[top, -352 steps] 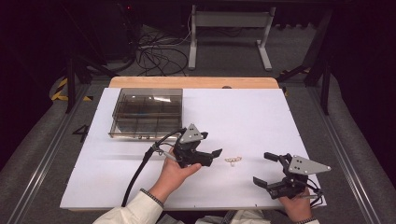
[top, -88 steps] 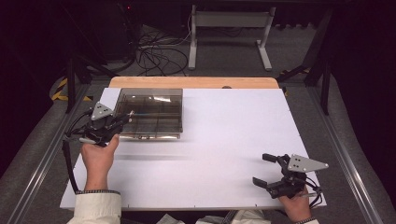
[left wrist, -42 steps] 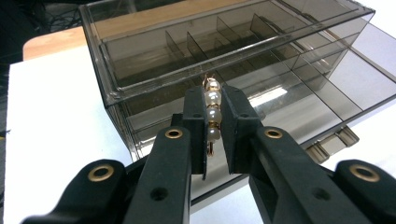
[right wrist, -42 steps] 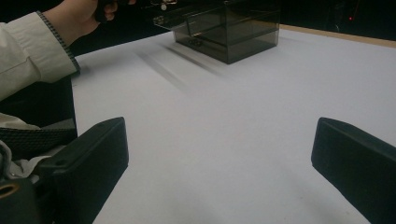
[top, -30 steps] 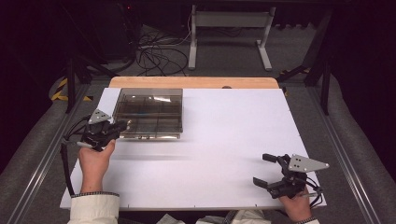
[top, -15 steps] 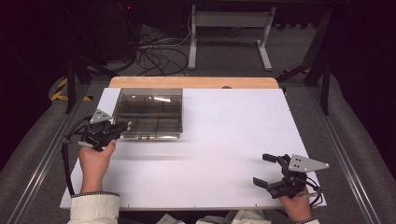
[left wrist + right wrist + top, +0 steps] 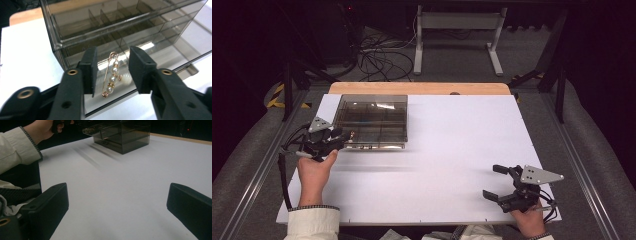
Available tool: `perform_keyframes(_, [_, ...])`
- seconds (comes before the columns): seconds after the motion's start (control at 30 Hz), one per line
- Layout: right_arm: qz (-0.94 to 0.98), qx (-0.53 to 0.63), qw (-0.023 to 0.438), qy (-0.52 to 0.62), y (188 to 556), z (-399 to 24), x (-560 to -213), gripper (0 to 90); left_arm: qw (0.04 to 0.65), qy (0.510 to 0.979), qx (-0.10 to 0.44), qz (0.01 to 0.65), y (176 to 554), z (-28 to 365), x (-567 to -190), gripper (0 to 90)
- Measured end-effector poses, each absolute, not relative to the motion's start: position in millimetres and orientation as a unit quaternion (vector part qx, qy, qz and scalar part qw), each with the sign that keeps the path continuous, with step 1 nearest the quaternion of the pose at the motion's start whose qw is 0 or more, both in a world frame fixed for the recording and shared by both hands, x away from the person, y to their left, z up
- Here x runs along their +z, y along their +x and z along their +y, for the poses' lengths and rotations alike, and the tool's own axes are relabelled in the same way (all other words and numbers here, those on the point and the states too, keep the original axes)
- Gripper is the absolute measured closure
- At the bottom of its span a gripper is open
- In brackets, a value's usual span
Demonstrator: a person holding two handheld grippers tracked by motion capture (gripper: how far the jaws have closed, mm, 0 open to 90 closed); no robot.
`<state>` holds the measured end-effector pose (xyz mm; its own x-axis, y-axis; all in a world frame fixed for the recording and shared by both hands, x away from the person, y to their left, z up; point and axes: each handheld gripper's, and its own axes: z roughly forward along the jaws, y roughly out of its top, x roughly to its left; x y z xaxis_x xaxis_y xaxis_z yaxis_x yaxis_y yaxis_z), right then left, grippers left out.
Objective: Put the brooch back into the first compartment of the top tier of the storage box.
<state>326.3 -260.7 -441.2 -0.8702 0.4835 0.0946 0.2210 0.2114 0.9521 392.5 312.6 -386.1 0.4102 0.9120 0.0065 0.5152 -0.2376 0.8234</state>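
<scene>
Brooch (image 7: 111, 75), a gold pin with pearls, is seen lying on a drawer ledge of the smoky compartment box (image 7: 372, 120), between the released jaws of the left gripper (image 7: 112, 72). Delivery is judged nearly done; drawer closing may remain. The right gripper (image 7: 502, 182) is held released over the tabletop (image 7: 462, 145).

The room is dark, its far side lost in black. A table (image 7: 462, 150) with a white top and a bare wooden strip (image 7: 419, 88) along its far edge stands on grey floor (image 7: 452, 62). Beyond it lies a tangle of black cables (image 7: 379, 50) beside a grey metal frame (image 7: 457, 30) with two legs. Yellow-and-black hazard tape (image 7: 277, 96) marks the floor at left. Grey padded borders (image 7: 242, 150) with metal rails flank the table.
</scene>
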Motion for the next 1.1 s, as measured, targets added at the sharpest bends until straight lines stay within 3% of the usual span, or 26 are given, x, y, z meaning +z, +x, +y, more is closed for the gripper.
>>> perform_keyframes(0.2, [0.770, 0.585, 0.112, 0.229, 326, -261, -441, 4.4, 0.426, 0.727, 0.266, 0.469, 386, 311, -376, 47.9])
perform_keyframes(0.23, [0.770, 0.586, 0.112, 0.229, 327, -261, -441, 4.3, 0.426, 0.728, 0.272, 0.463, 384, 308, -371, 42.5])
perform_keyframes(0.4, [0.769, 0.586, 0.111, 0.229, 327, -261, -441, 4.4, 0.430, 0.741, 0.271, 0.438, 378, 298, -361, 32.4])
perform_keyframes(1.1, [0.770, 0.585, 0.111, 0.228, 327, -259, -441, 4.3, 0.453, 0.752, 0.261, 0.401, 354, 281, -353, 15.5])
